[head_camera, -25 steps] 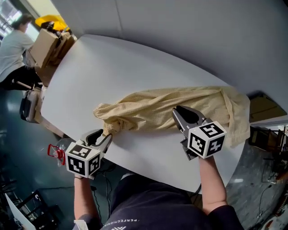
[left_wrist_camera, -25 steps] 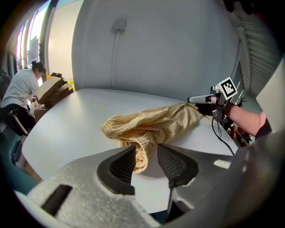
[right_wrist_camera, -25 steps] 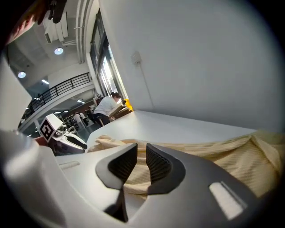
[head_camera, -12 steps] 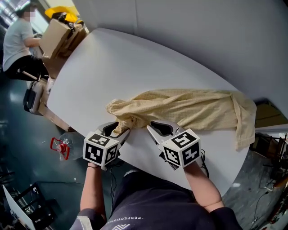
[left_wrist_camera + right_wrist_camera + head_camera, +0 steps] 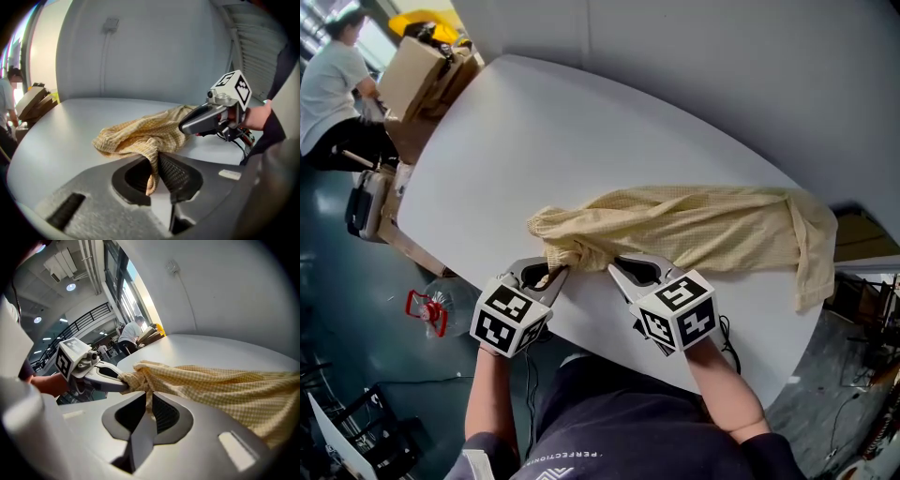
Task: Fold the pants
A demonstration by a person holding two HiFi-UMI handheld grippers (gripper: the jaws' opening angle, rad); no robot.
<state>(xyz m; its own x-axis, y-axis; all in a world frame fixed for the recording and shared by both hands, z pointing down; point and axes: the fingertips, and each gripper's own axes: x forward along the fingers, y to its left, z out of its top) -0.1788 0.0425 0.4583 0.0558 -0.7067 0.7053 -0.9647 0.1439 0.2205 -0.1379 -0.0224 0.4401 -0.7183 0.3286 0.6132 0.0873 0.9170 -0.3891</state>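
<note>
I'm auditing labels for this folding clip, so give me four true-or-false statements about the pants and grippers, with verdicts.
1. Both grippers hold the pants at the same end. True: the left gripper and right gripper have just been closing, with cloth between their fingers.
2. The pants are blue denim. False: they are pale yellow checked cloth.
3. The pants lie neatly folded in half. False: they lie stretched out and rumpled on the table.
4. Cardboard boxes stand beyond the table's far-left end. True.
</note>
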